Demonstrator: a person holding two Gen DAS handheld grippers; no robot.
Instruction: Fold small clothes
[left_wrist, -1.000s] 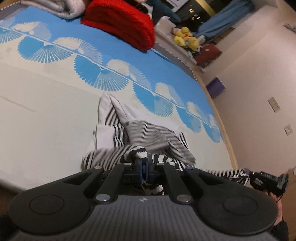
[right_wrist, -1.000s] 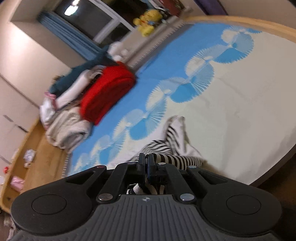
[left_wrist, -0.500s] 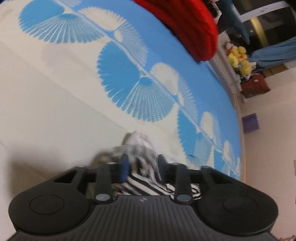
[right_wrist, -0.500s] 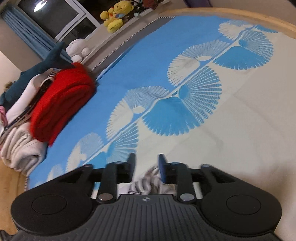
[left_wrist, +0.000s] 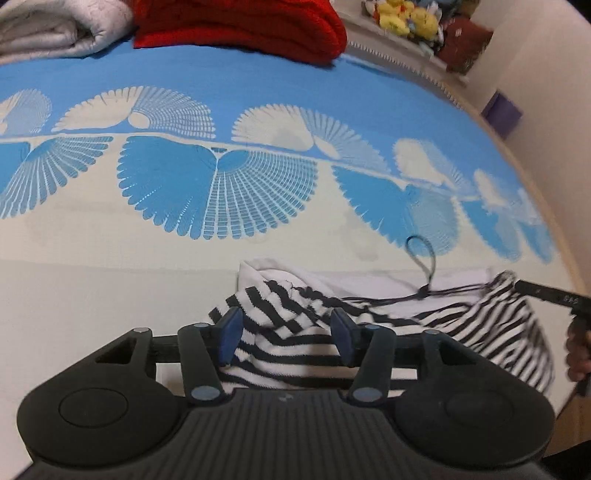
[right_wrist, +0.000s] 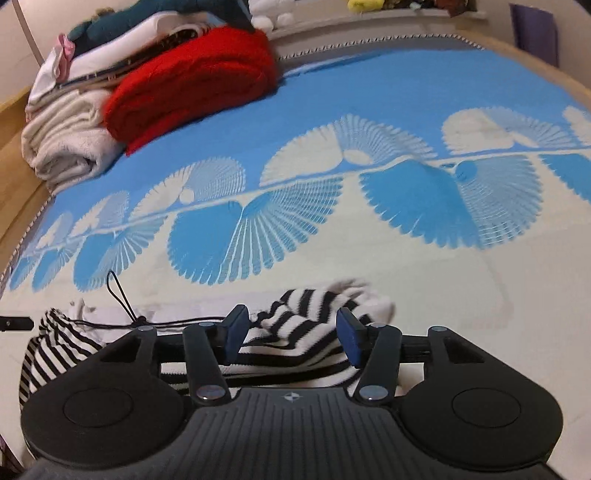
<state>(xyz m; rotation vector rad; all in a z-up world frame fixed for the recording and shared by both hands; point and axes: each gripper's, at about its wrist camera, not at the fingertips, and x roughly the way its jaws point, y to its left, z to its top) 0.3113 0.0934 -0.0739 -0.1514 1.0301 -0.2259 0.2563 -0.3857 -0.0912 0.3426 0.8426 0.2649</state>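
Note:
A small black-and-white striped garment (left_wrist: 295, 343) lies bunched on the cream part of the bed cover, near the front edge. My left gripper (left_wrist: 286, 334) is open, its blue pads either side of the garment's left end. My right gripper (right_wrist: 293, 334) is open over the garment's (right_wrist: 295, 306) right end, holding nothing. A thin black cord loop (left_wrist: 424, 266) lies across the cloth; it also shows in the right wrist view (right_wrist: 122, 299). The right gripper's tip (left_wrist: 546, 291) shows at the left view's right edge.
The blue and cream fan-patterned cover (left_wrist: 221, 192) spreads beyond the garment. A red folded blanket (right_wrist: 192, 85) and pale folded towels (right_wrist: 62, 144) sit at the far side. Plush toys (left_wrist: 402, 18) line a ledge. The wooden bed edge (left_wrist: 569, 236) curves on the right.
Both grippers were shut on the striped garment a second ago and have opened and let it go. The garment now lies spread lower on the cover between them.

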